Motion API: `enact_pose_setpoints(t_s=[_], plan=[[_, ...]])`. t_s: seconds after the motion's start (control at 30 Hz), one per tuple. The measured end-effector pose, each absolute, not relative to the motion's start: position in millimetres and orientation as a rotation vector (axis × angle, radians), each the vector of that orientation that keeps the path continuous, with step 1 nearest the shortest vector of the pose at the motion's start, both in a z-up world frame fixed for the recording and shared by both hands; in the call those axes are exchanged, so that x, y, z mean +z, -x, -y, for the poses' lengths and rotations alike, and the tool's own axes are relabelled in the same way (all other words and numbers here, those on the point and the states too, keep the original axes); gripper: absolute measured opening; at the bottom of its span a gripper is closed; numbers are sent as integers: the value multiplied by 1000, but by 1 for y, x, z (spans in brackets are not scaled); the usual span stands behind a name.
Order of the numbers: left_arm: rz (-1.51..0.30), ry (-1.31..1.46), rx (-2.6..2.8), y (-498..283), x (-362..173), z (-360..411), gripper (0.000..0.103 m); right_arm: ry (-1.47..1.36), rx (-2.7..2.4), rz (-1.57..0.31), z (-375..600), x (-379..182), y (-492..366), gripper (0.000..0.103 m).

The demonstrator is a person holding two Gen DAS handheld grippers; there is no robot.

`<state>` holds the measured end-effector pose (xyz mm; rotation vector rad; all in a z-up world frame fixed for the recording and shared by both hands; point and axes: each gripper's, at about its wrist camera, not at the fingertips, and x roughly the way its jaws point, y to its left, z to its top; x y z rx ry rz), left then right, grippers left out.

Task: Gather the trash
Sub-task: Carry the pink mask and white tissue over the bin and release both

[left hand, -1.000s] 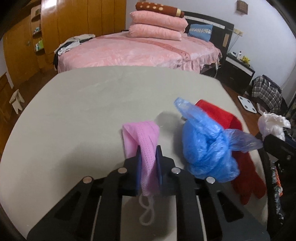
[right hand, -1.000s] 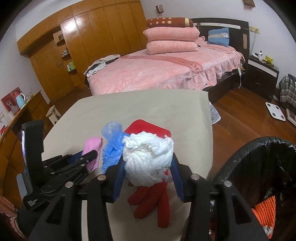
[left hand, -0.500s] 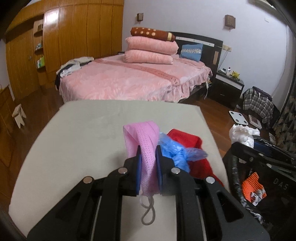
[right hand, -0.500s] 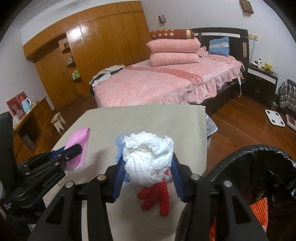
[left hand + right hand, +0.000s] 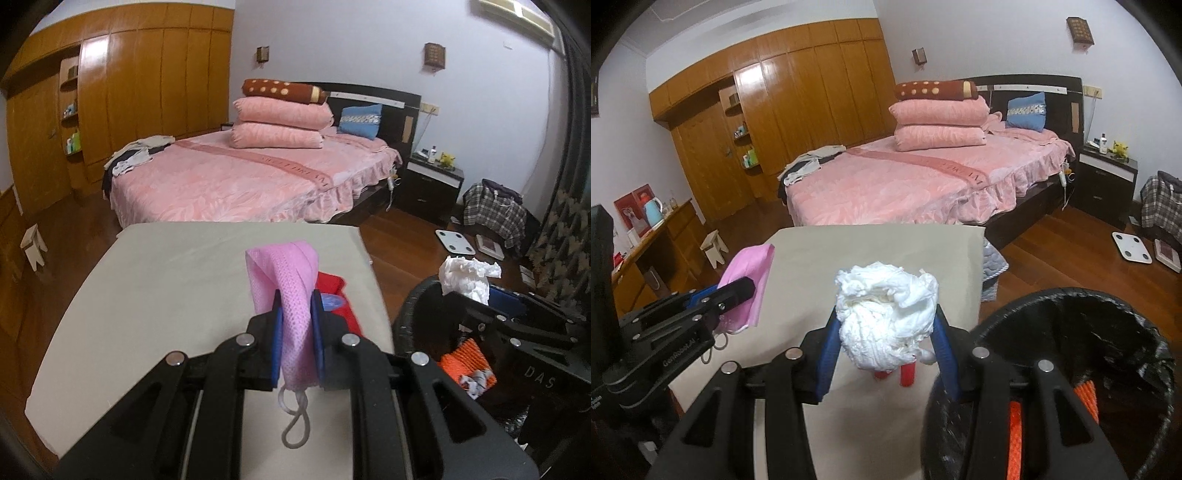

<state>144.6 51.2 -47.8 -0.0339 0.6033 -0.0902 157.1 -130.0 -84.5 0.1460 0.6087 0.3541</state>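
Left claw (image 5: 297, 314): clamped narrow on pink face mask (image 5: 291, 291); mask raised above surface (image 5: 166, 295), ear loop (image 5: 293, 421) hanging below the blue pads.
Left claw, seen from right wrist view (image 5: 738, 290): at far left, mask (image 5: 750, 280) pinched at its lower part, upper part fanned upward.
Right claw (image 5: 886, 339): held at medium width, pads pressed on both sides of white crumpled tissue wad (image 5: 884, 317).
Tissue wad, seen from left wrist view (image 5: 467, 277): just above rim of trash bin (image 5: 413, 314), at right of frame.
Trash bin (image 5: 1071, 306): black liner, standing beside right edge of surface; orange netted item (image 5: 467, 363) and grey scraps inside.
Surface: beige, flat; red cloth item (image 5: 336, 295) near right edge, blue plastic piece (image 5: 331, 302) lying on it, both largely hidden behind left claw.
Red item, right wrist view (image 5: 907, 374): only two red ends visible below tissue wad.
Obstructions: right claw body (image 5: 517, 332) across bin mouth in left wrist view; tissue wad blocking centre of surface in right wrist view.
Surroundings: bed (image 5: 240, 181) with pink cover beyond surface; stacked pillows (image 5: 280, 125); wooden wardrobe (image 5: 147, 85); nightstand (image 5: 432, 181); white scale (image 5: 455, 242) on floor; small stool (image 5: 33, 247); plaid bag (image 5: 495, 214).
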Motion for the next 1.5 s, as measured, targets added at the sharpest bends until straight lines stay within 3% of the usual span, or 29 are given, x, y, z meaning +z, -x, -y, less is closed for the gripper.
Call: enact_pose_setpoints(t_s=[0.77,1.5], plan=[[-494,-43,-267,-71,-17,32,13,-167,232,-509,210,-65,-85,46],[-474,-113,-390,-62,-11,89,13,-170,119,-492,264,-65,-68,46]])
